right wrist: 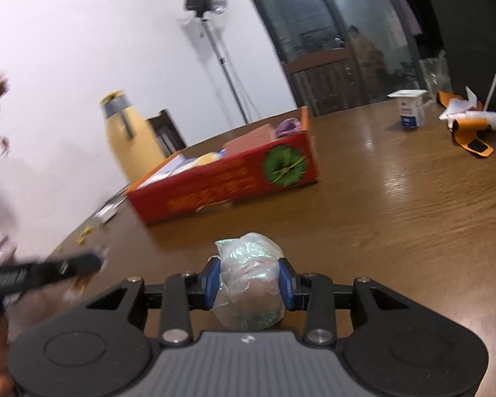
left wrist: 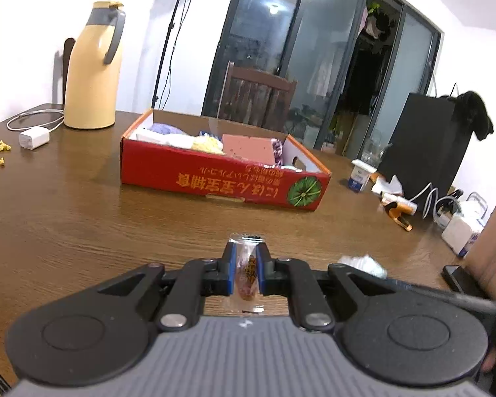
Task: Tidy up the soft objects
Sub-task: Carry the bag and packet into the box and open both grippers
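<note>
my left hand-held gripper (left wrist: pixel 247 266) pinches a snack packet (left wrist: pixel 247 269); my right hand-held gripper (right wrist: pixel 249 281) pinches a clear bag (right wrist: pixel 249 274); red box (left wrist: pixel 221 175) at 12 o'clock on the counter (left wrist: pixel 66 205)

Right gripper (right wrist: pixel 249 281) with blue pads (right wrist: pixel 213 283) closed against both sides of a clear bag (right wrist: pixel 249 278) of glittery filling, above the table (right wrist: pixel 396 205). Beyond the bag lies a red box (right wrist: pixel 221 185) holding soft items; a yellow jug (right wrist: pixel 132 139) stands behind the box's left end. A small carton (right wrist: pixel 411 107) stands well to the right of the box.
</note>
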`<state>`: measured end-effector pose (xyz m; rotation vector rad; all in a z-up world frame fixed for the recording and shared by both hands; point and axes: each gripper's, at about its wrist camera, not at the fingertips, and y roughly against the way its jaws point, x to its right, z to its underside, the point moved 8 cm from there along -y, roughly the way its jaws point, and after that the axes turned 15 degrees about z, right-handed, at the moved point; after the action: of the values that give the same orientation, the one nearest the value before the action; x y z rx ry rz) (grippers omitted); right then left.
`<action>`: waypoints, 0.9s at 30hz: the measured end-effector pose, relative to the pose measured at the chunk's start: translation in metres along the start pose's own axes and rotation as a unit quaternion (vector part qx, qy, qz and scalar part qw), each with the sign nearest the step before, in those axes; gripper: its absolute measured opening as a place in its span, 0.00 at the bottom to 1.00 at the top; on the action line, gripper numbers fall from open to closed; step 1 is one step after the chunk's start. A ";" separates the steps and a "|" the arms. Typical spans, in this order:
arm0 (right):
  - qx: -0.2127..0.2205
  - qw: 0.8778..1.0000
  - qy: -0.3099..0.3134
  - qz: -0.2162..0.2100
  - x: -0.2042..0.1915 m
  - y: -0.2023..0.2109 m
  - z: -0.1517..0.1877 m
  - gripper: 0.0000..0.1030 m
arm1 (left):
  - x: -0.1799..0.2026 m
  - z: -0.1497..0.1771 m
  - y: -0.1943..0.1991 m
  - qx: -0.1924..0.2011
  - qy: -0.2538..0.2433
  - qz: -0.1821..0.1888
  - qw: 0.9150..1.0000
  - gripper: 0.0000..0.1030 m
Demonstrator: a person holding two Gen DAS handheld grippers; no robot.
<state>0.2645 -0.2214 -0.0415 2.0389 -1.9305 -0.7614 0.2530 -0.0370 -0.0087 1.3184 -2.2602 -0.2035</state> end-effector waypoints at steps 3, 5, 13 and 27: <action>0.011 1.000 0.011 -0.005 -0.007 0.017 -0.005 0.35 | 0.002 -0.008 0.007 0.013 0.003 0.012 1.000 0.12; 0.015 1.000 0.015 -0.008 -0.009 0.021 -0.011 0.35 | 0.002 -0.015 0.007 0.020 0.001 0.017 1.000 0.12; 0.059 0.995 0.081 0.007 -0.013 -0.003 -0.097 0.35 | -0.026 -0.102 -0.037 0.037 -0.018 0.045 0.998 0.12; -0.062 0.969 0.217 0.100 -0.034 -0.258 -0.218 0.35 | -0.145 -0.192 -0.289 -0.113 0.044 0.004 0.993 0.13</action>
<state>0.5980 -0.2010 0.0177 1.7261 -1.7497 -0.3420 0.6290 -0.0402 -0.0024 1.1761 -2.0993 -0.3781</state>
